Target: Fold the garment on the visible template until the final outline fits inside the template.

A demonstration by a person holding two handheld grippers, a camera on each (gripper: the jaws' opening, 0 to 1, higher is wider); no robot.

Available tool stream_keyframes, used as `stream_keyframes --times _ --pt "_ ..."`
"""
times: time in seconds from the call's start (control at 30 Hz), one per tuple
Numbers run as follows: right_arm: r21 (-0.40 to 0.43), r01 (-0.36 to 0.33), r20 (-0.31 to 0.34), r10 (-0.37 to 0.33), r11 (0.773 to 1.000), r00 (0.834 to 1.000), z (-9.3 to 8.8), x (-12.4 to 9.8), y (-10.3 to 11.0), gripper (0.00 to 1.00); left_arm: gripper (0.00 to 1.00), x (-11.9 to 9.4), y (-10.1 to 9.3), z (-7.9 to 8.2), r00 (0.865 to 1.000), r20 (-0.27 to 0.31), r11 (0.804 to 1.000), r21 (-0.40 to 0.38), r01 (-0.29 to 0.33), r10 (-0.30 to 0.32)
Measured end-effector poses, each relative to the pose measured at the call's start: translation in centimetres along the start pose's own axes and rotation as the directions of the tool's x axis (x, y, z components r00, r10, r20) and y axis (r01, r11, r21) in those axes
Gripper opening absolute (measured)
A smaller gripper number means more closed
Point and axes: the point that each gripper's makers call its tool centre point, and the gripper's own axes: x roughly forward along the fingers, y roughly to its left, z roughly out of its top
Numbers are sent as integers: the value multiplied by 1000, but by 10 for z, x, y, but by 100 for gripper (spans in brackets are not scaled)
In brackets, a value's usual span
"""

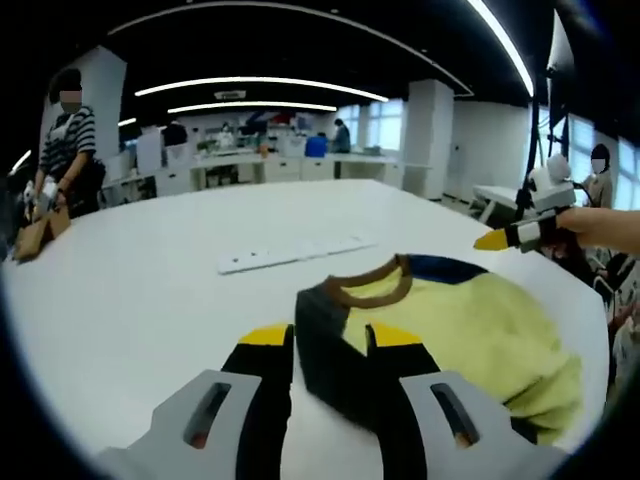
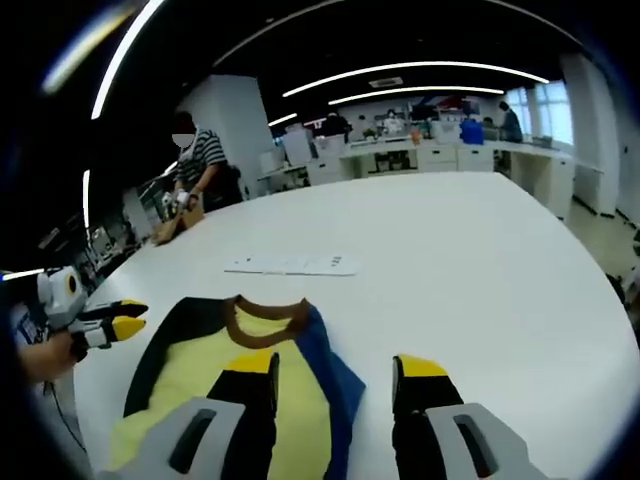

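With jaws apart, left hand-held gripper [image 1: 330,345] straddles garment's [image 1: 470,330] navy sleeve.

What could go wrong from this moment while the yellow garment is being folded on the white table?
1. The garment lies bunched close to the table's near edge, so a pull may drag part of it over the edge.
2. The left gripper is open over the dark sleeve; if it closes there, it may catch several layers and fold unevenly.
3. The right gripper is open, straddling the blue sleeve edge, and could grab too little cloth.

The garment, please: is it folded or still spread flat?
Partly folded: the garment has a dark sleeve lying across its yellow body, collar showing.
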Motion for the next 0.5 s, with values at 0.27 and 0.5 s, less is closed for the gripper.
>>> stream_keyframes --times 0.27,0.5 --pt "-1 -44 -12 44 999 999 -17 -28 13 46 34 -25 -33 -5 995 -6 996 0 95 -95" --pt "9 -65 -15 65 998 998 -32 -51 19 45 36 -42 -58 -16 987 -11 985 -54 162 -163"
